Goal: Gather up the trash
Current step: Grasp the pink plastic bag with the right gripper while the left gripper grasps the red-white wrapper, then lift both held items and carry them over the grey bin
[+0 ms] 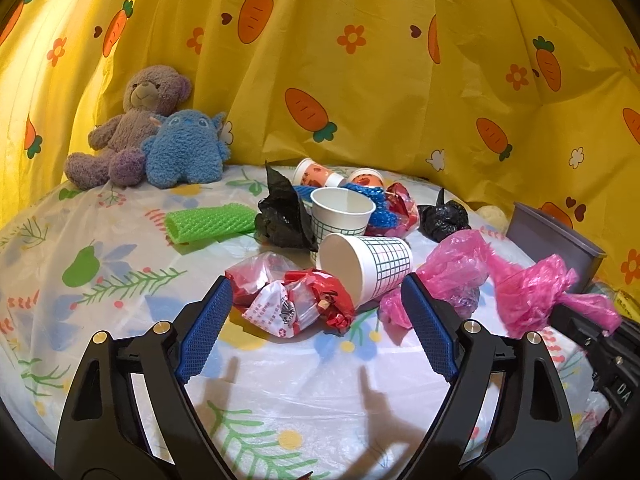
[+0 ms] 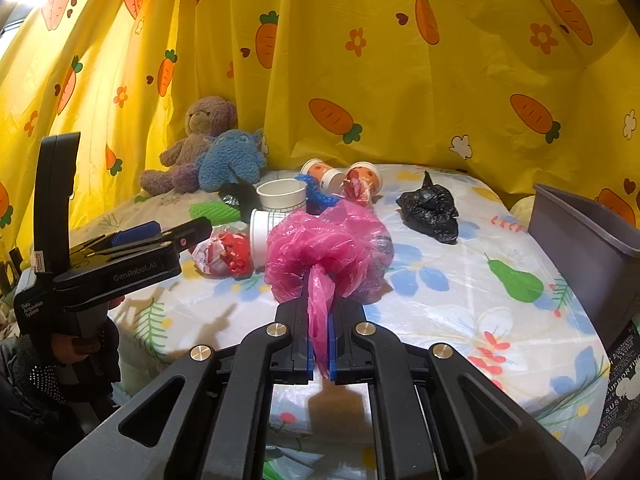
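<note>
1. Your right gripper [image 2: 320, 354] is clamped tight on a tail of the pink plastic bag [image 2: 326, 250], and the crumpled bulk of it bunches up just past the fingertips, over the floral tablecloth [image 2: 460, 304]
2. Your left gripper [image 1: 316, 312] has its jaws spread wide with nothing pinched (the blue pads [image 1: 208, 326] sit either side of the junk without touching it). Right ahead of it lies the red and white wrapper [image 1: 294, 300], with a tipped-over grid-pattern paper cup [image 1: 370, 266] resting against it
3. Behind that: an upright grid cup [image 1: 340, 214], a black bag [image 1: 286, 216], a green foam net sleeve [image 1: 208, 222], a blue foam net [image 1: 370, 196], two orange printed cups on their sides [image 1: 316, 174], and another knotted black bag [image 2: 430, 208] off by itself
4. The grey bin [image 2: 588, 248] sits at the table's right edge, well apart from the pink bag
5. Teddy bear [image 1: 132, 124] and blue plush [image 1: 186, 150] lean on the carrot curtain [image 1: 360, 80] at the back
</note>
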